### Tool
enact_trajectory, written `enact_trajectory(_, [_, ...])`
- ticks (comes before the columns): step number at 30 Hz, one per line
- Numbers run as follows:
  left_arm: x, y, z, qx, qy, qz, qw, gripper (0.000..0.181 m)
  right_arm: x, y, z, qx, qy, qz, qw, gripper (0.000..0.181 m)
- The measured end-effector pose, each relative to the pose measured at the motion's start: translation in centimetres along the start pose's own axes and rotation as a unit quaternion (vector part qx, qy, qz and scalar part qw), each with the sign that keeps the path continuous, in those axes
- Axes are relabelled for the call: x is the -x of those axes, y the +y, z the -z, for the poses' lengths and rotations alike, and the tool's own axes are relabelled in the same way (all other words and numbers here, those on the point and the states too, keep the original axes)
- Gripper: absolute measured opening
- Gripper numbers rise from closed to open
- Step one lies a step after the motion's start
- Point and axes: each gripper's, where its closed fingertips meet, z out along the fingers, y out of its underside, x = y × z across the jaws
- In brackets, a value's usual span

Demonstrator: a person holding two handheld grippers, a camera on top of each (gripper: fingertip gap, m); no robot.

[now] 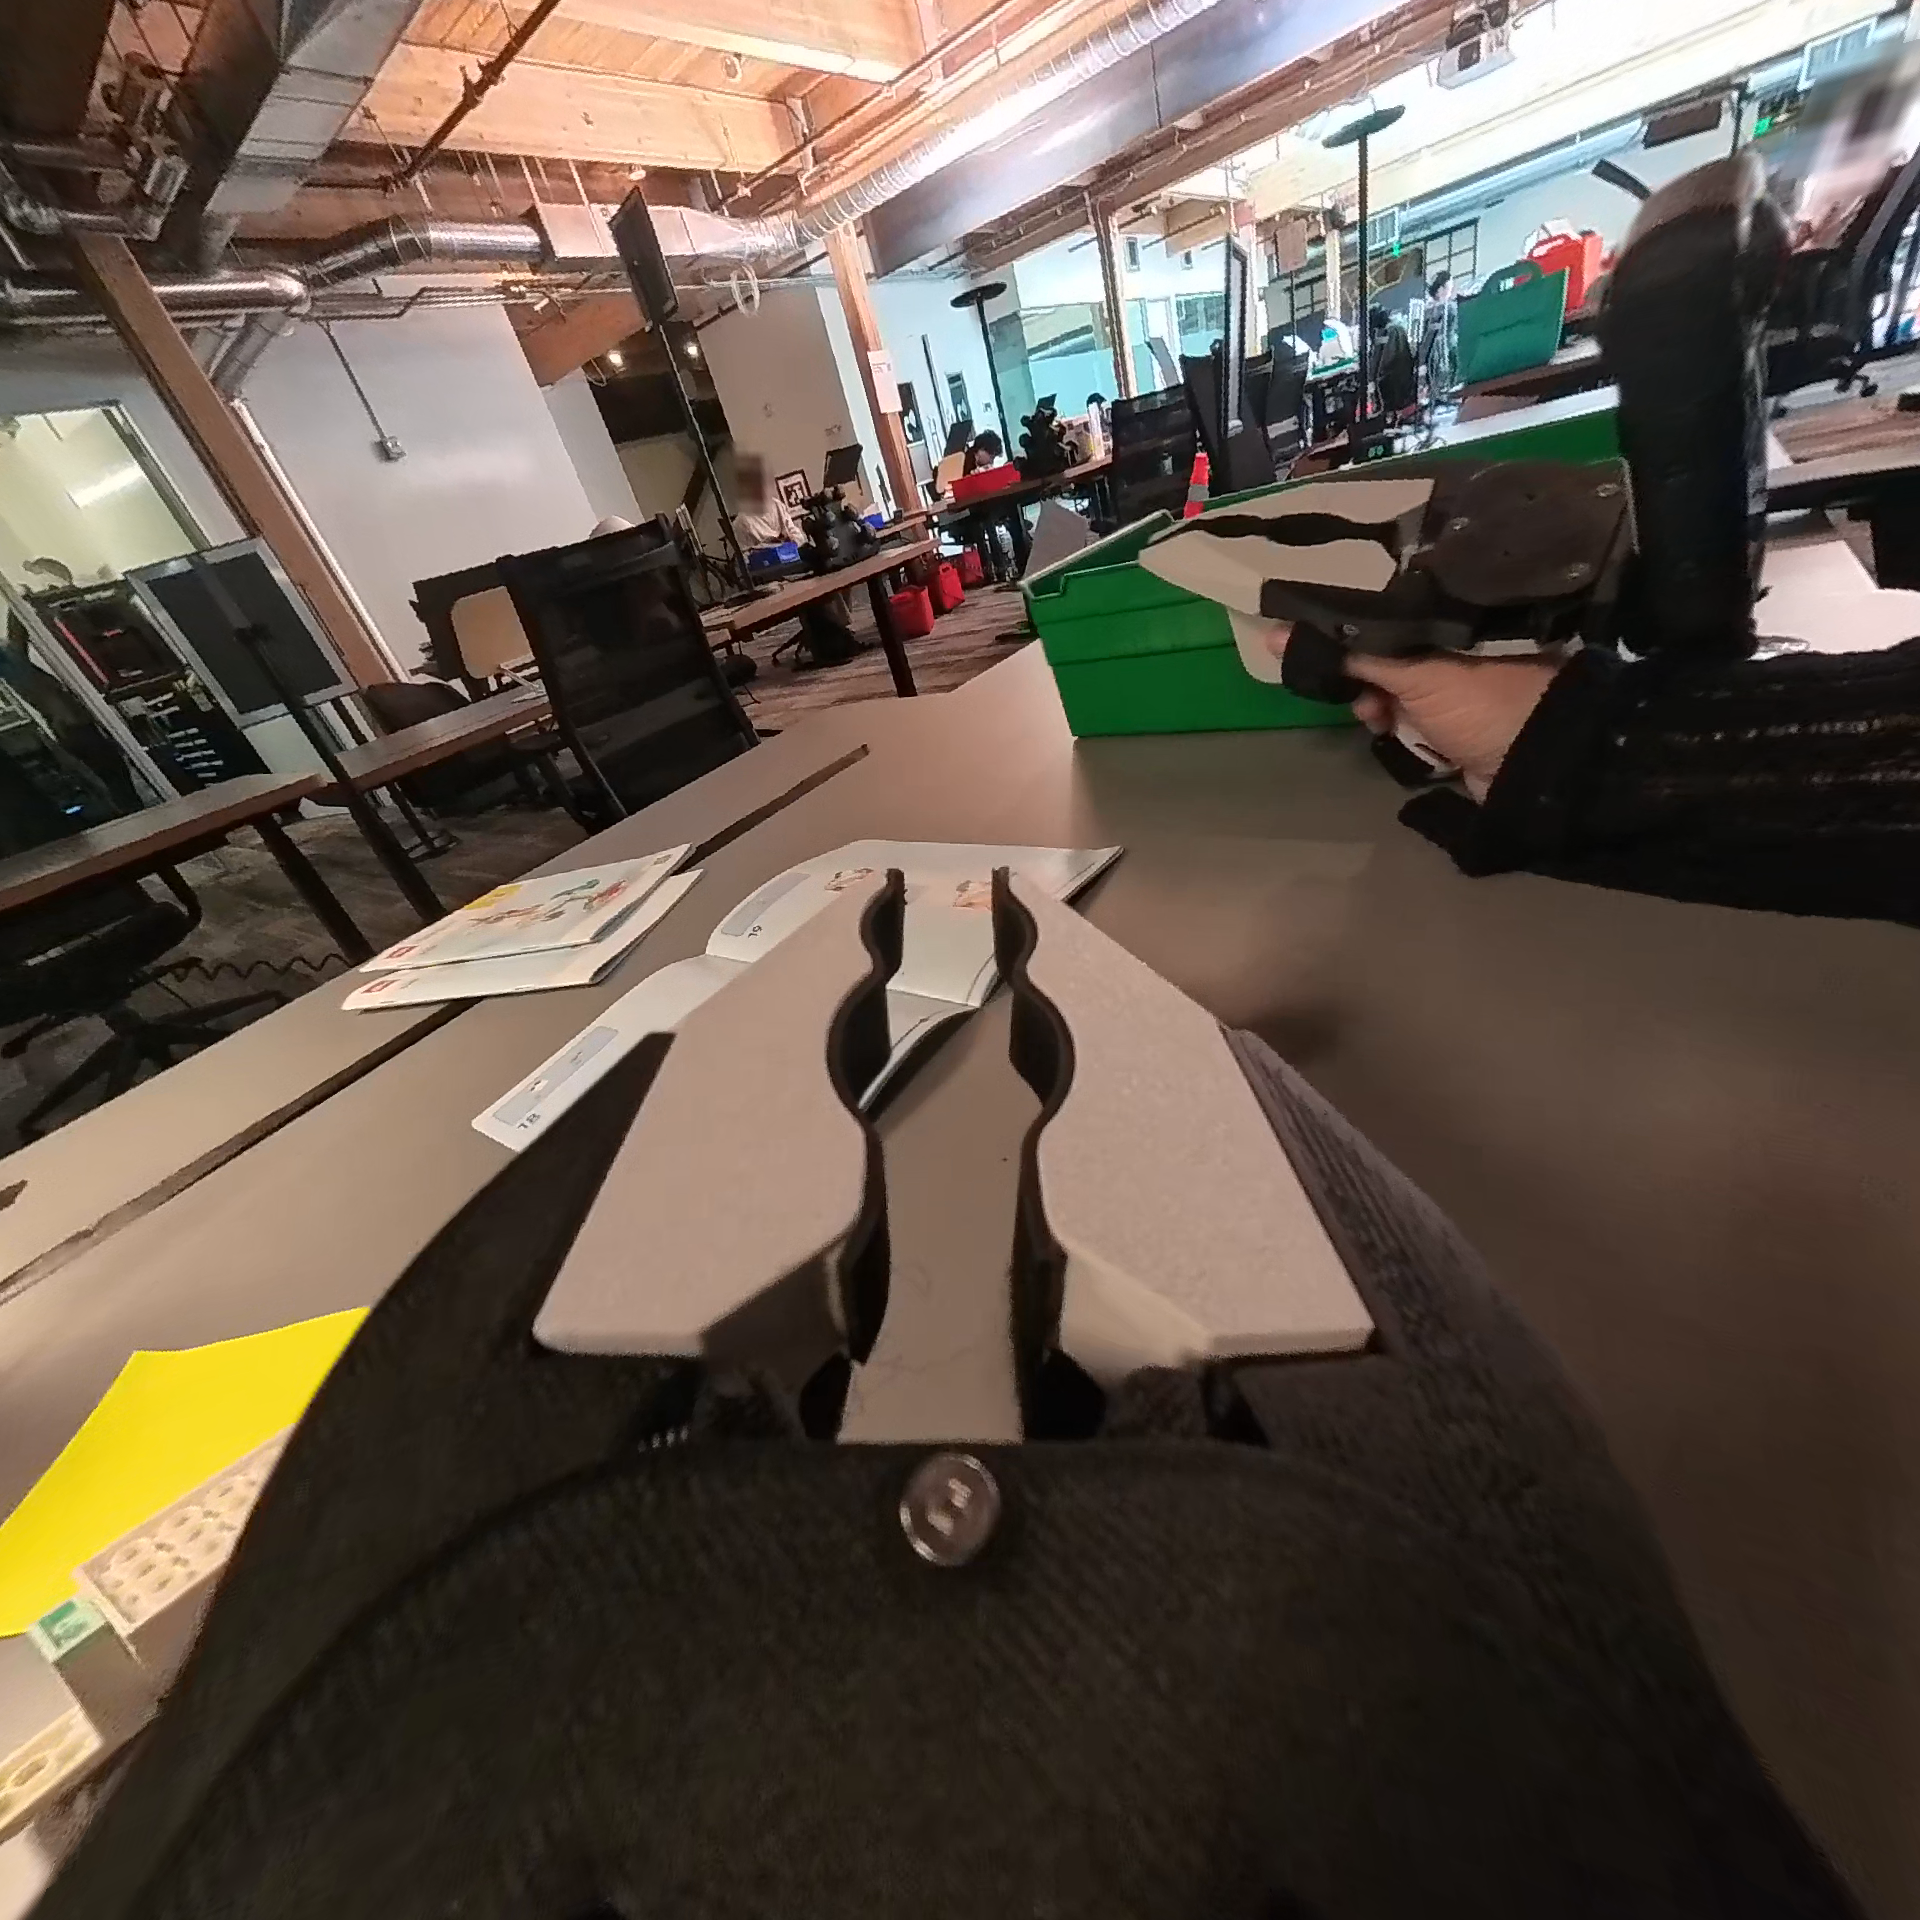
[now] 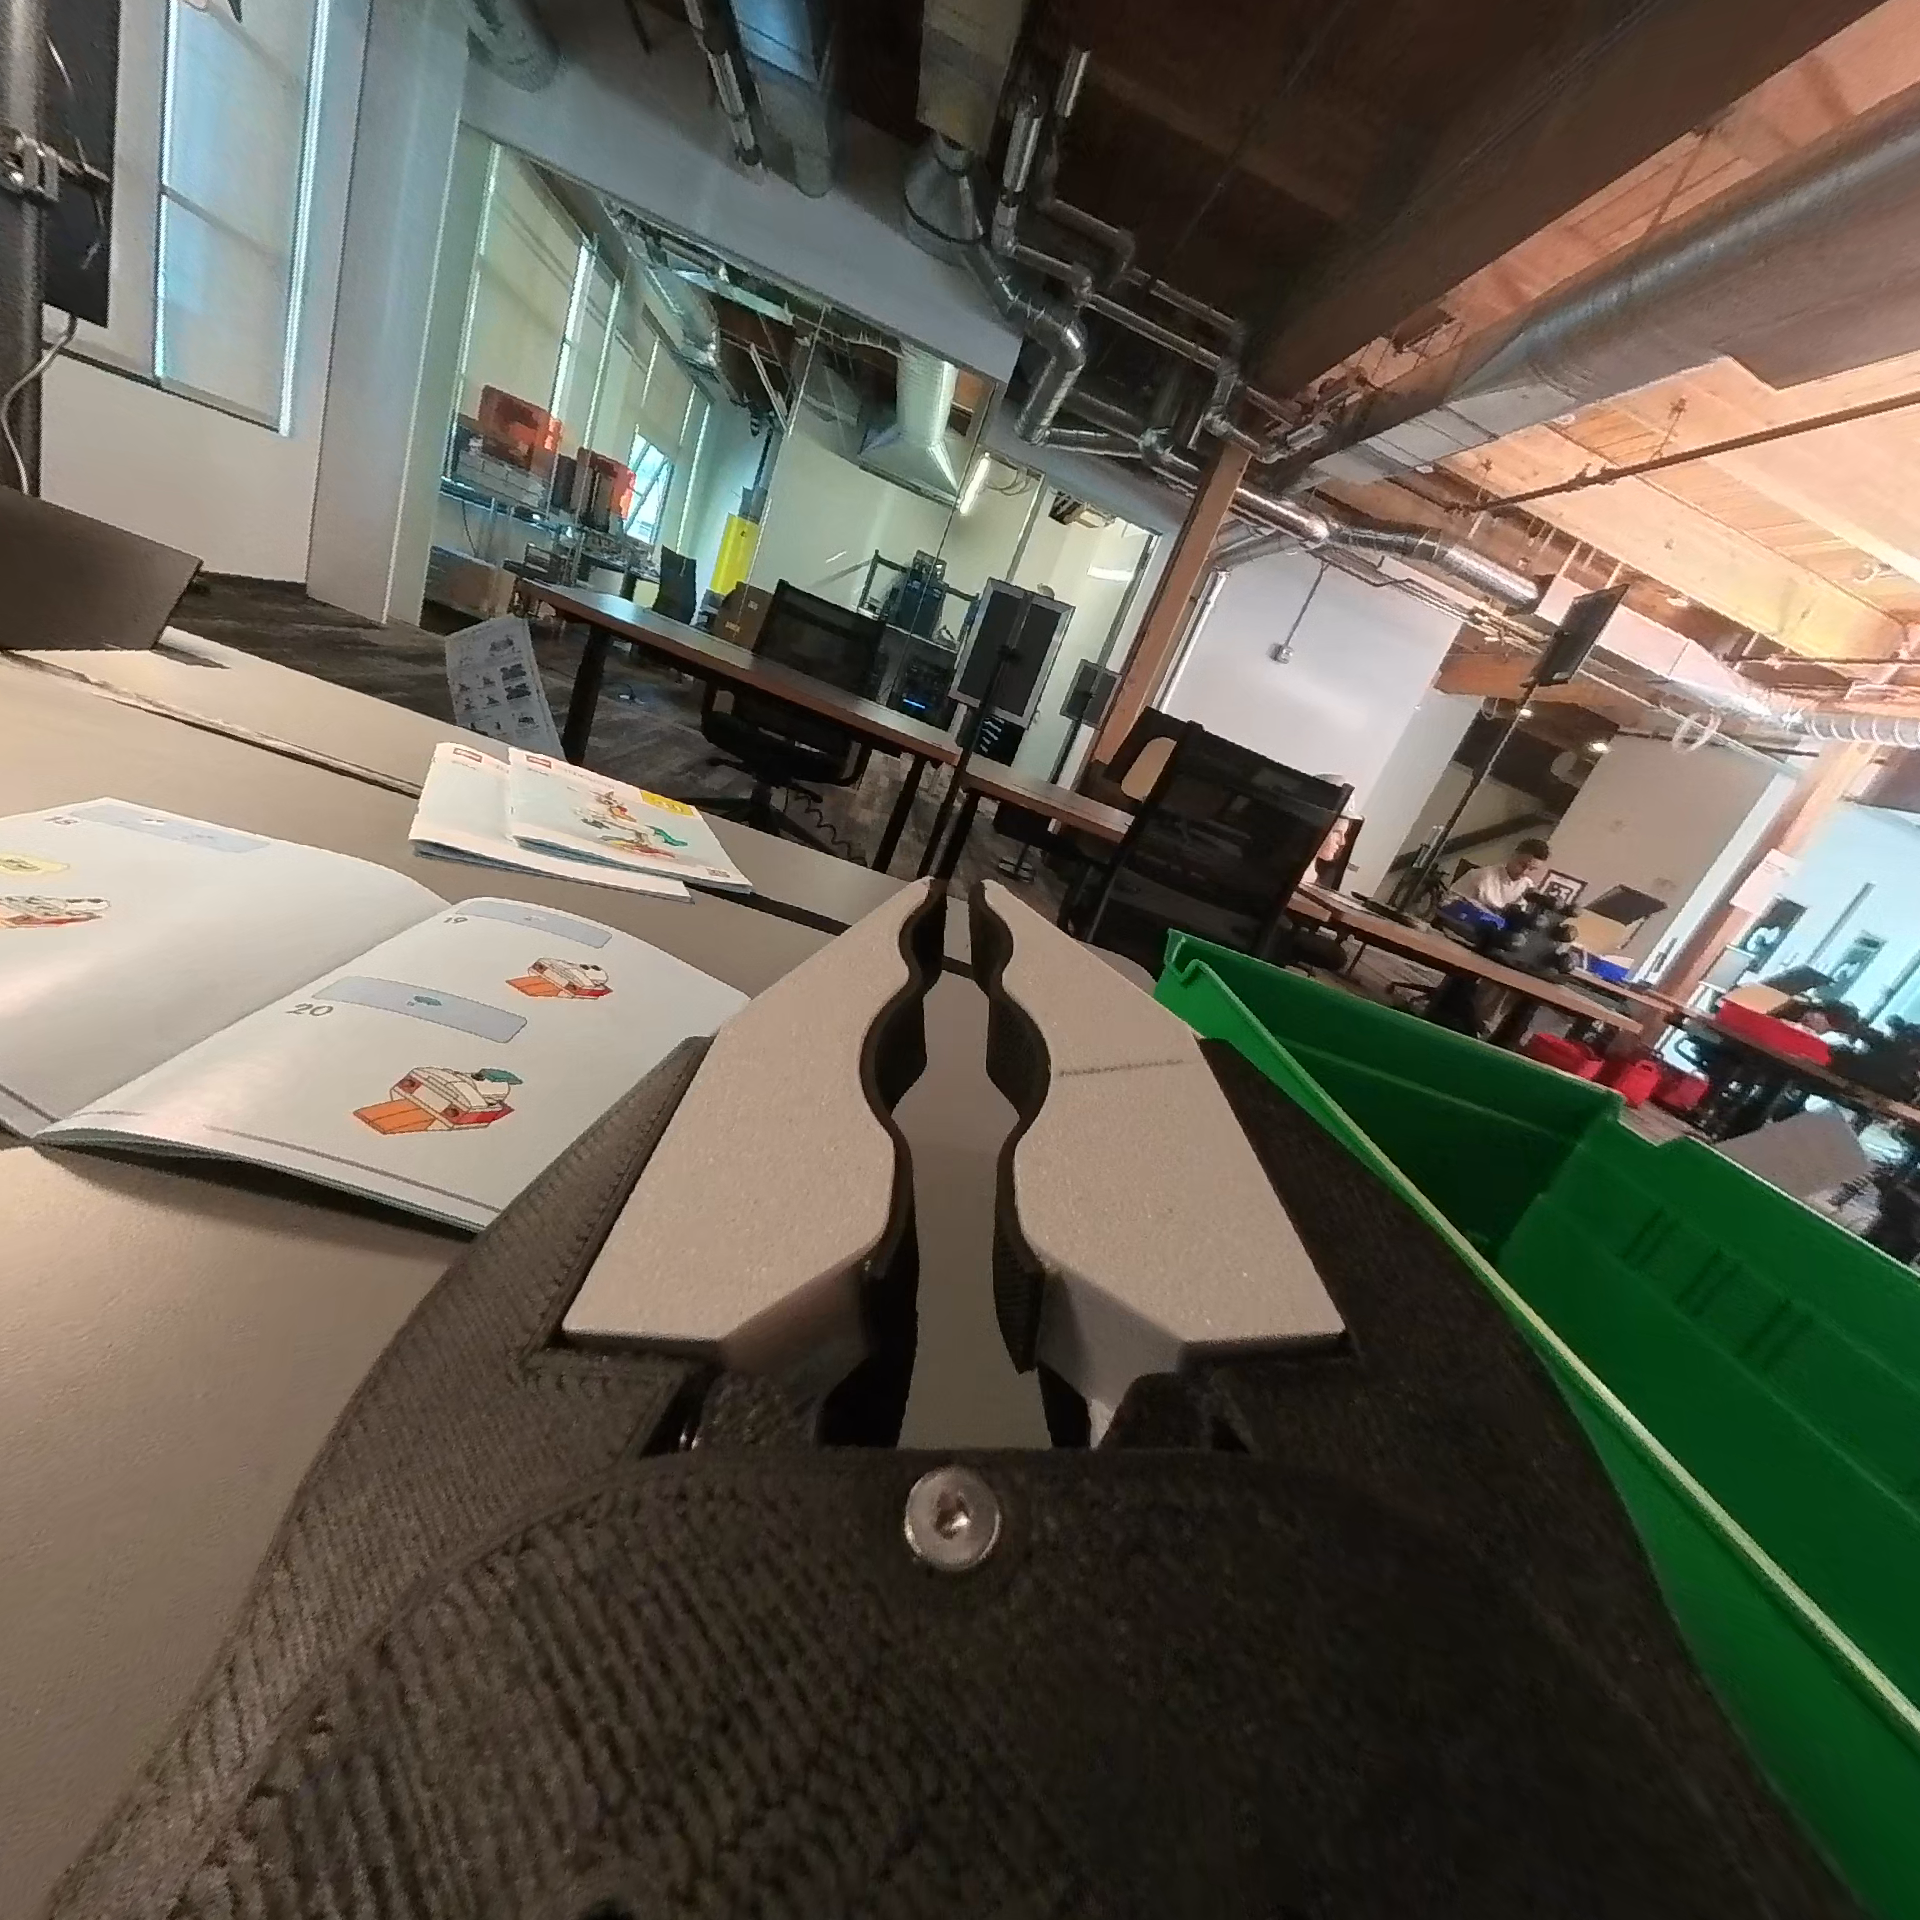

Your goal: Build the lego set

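I hold my left gripper (image 1: pixel 948 883) low over the open booklet (image 2: pixel 312 1029) on the tabletop (image 1: pixel 1455 1143), its fingers a little apart and empty. My right gripper (image 2: pixel 951 891) is beside the green bin (image 2: pixel 1621 1226), right of the booklet, fingers nearly together, empty. White lego pieces (image 1: pixel 177 1558) lie near the booklet.

Grey table (image 1: pixel 1455 1091) bare ahead and right of left gripper (image 1: pixel 948 883): open lane. Open instruction booklet (image 1: pixel 914 935) flat under its tips; two closed booklets (image 1: pixel 530 935) just left, low, passable over. Yellow sheet (image 1: pixel 156 1455) and pale bricks (image 1: pixel 177 1558) crowd near-left corner. Green bin (image 2: pixel 1558 1195) walls right side, just beside right gripper (image 2: pixel 958 894); bare table between bin and open booklet.
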Motion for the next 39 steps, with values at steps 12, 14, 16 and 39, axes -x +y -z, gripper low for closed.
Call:
enact_trajectory(12, [0.3,-0.3,0.0,-0.009,0.001,0.025,1.000,0.016,0.1,0.0,0.0,-0.001,-0.005,-0.009,1.000,0.002])
enact_trajectory(14, [0.2,-0.3,0.0,-0.009,0.003,0.021,1.000,0.016,0.0,0.0,0.0,-0.001,-0.003,-0.009,1.000,0.002])
enact_trajectory(16, [0.0,-0.3,0.0,-0.009,0.006,0.020,1.000,0.017,-0.1,0.0,0.0,-0.001,0.000,-0.009,1.000,0.002])
enact_trajectory(39, [14.2,-6.2,22.5,0.287,-0.246,-0.116,0.919,0.035,-0.2,0.1,-0.1,0.002,0.001,-0.011,1.000,0.003])
